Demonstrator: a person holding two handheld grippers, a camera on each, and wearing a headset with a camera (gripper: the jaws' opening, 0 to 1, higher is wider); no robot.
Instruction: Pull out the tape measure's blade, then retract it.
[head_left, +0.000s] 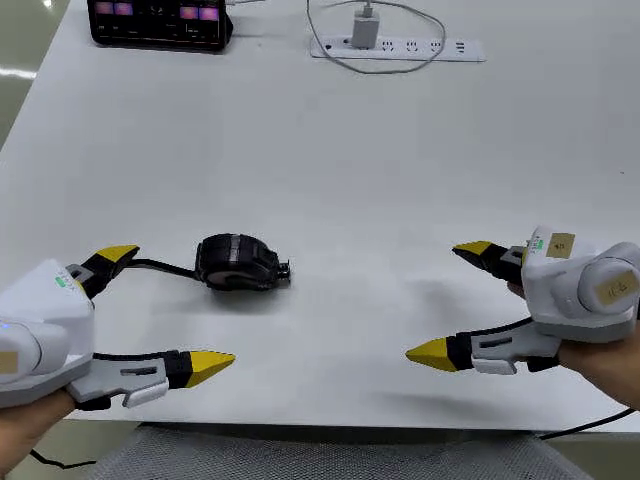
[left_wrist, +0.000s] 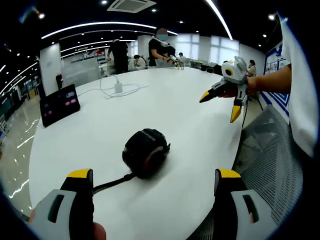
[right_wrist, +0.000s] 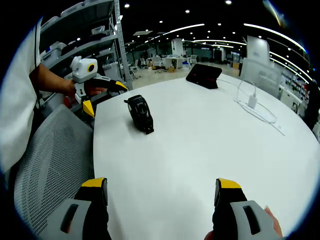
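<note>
Head view: white desk (head_left: 350, 150). A black tape measure (head_left: 238, 262) lies on its side in the near-left part. It has a round, rubbery-looking case with a grey ring on the face and a small hook (head_left: 285, 268) sitting tight against the case at its right end. A thin black strap (head_left: 160, 266) runs left from the case toward the upper jaw of the left tool (head_left: 165, 309); I can't tell if it touches. The left tool's yellow-tipped jaws are spread wide and hold nothing, just left of the tape measure. The right tool (head_left: 450, 300) is well apart to the right, with its jaws also spread and empty, tips pointing left. At the far edge are a white power strip (head_left: 400, 46) with a charger (head_left: 365, 28) plugged in, a looped white cable (head_left: 335, 55), and a dark tablet (head_left: 160, 20) with its screen lit.

Left gripper view: the tape measure sits near, ahead of the two parted jaws and between their lines. The strap trails back to just beside the left-hand jaw. The right tool hangs over the desk edge at upper right, held in a hand. People stand at the far end of the room.

Right gripper view: this tool's jaws are apart, with bare desk between them. The tape measure lies farther off to the upper left, hook end toward the camera. The left tool is beyond it by the desk edge. A grey mesh chair (right_wrist: 50, 165) is at left.
</note>
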